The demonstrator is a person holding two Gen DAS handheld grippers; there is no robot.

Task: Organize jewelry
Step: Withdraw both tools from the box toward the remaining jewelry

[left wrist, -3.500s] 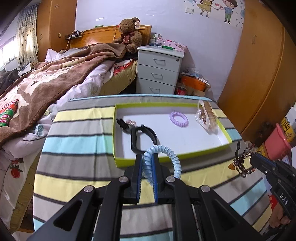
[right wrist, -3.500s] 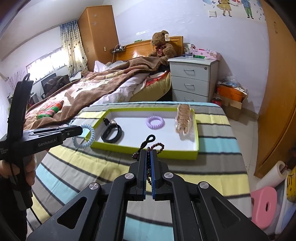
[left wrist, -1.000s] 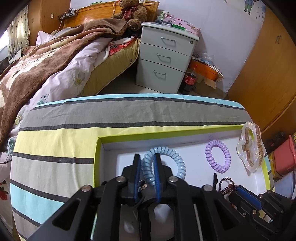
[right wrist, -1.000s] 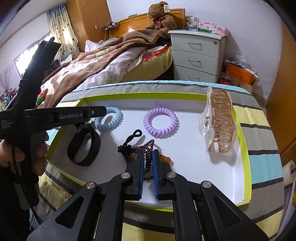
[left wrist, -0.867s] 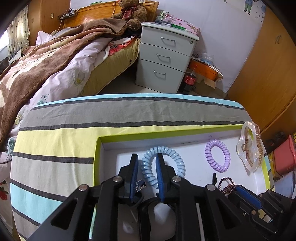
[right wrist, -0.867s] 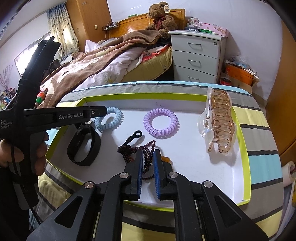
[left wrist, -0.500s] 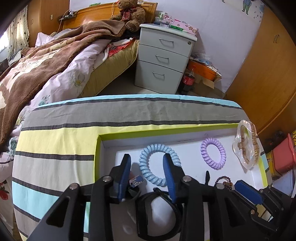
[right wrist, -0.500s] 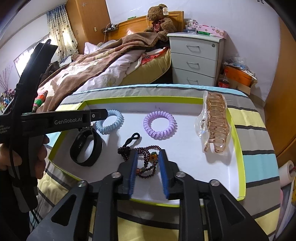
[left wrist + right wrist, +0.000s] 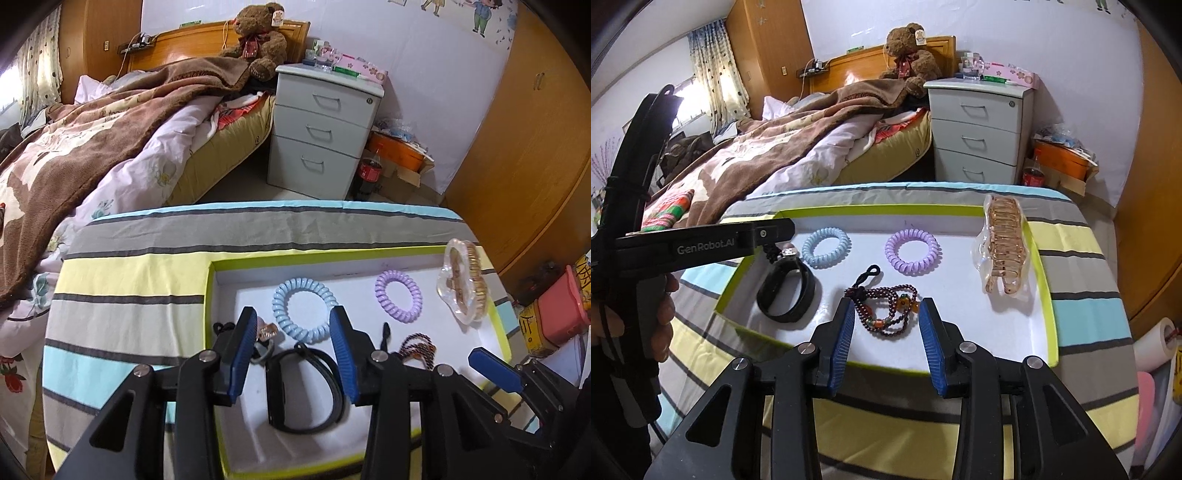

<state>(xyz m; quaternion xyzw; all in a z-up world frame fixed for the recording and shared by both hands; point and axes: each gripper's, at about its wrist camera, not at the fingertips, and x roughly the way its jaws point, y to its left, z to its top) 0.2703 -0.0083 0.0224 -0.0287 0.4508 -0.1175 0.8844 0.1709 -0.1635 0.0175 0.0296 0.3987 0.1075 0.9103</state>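
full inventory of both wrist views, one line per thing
tray: 1, white, lime rim, on striped tablecloth
coil hair tie: 1, light blue, tray rear left
coil hair tie: 1, purple, tray rear middle
hair clip: 1, clear amber, tray right
black band: 1, tray front left
bead bracelet: 1, dark red, tray front
teddy bear: 1, brown, on bed
drawer unit: 1, grey
left claw: open
right claw: open

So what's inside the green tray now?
The tray holds a blue hair tie, a purple hair tie, a hair clip, a bead bracelet and a black band. The left gripper partly covers a small charm.
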